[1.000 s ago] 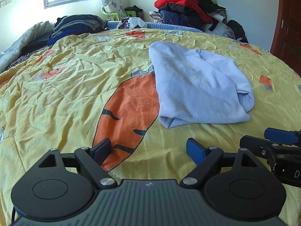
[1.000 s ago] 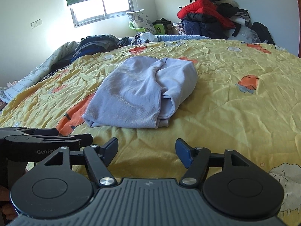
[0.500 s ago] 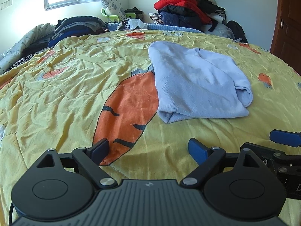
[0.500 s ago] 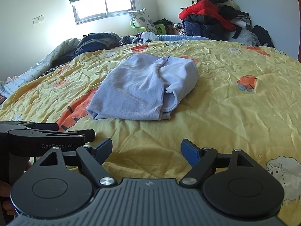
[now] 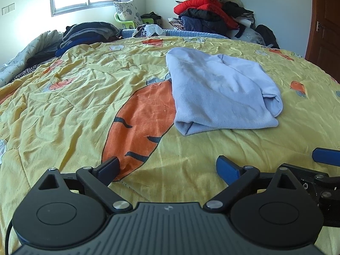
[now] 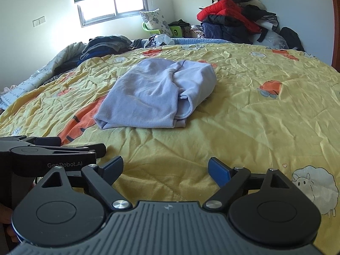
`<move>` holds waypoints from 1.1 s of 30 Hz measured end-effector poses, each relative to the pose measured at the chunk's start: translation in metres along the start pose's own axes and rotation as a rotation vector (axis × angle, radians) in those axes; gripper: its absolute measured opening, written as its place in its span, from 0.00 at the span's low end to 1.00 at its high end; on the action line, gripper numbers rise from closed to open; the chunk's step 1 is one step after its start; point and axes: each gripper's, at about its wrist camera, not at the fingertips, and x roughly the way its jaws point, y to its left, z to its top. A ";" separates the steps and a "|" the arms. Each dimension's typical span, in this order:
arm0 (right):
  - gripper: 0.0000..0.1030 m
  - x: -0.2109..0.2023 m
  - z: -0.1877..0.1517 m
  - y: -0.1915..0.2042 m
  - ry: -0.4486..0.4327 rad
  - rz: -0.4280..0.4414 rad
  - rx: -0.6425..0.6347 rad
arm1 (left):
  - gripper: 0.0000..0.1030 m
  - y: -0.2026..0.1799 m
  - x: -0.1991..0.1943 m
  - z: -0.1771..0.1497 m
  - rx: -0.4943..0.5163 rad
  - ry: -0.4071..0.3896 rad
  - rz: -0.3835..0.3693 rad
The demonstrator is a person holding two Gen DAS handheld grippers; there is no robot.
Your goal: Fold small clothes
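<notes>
A pale lilac garment [image 5: 221, 93] [image 6: 157, 97] lies folded into a rough rectangle on the yellow quilt [image 5: 74, 110] [image 6: 255, 110], partly over a big orange carrot print [image 5: 140, 127]. My left gripper [image 5: 167, 167] hovers over the quilt's near part, short of the garment; its jaws are opening and nothing is between them. My right gripper [image 6: 165, 167] is also short of the garment, jaws opening, nothing between them. Each gripper shows at the edge of the other's view: the right one [image 5: 318, 170] and the left one [image 6: 53, 150].
A heap of red, black and navy coats [image 5: 212, 14] [image 6: 233, 19] is piled at the far right corner. Dark folded clothes [image 5: 85, 34] and a patterned blanket [image 5: 25, 53] lie at the far left. A brown door [image 5: 325, 21] stands at the right.
Both grippers' jaws have spread wider. Both views have drawn back slightly from the garment, which lies unmoved on the quilt.
</notes>
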 end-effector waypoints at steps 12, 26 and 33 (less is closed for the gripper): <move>0.89 0.000 -0.002 0.001 0.002 0.000 -0.003 | 1.00 0.000 0.000 -0.003 -0.009 -0.010 0.006; 0.97 0.004 -0.005 0.004 0.010 -0.012 -0.011 | 1.00 -0.001 -0.001 -0.004 -0.011 -0.011 0.009; 0.97 0.005 -0.006 0.004 -0.001 -0.015 0.003 | 1.00 -0.001 0.000 -0.004 -0.012 -0.011 0.009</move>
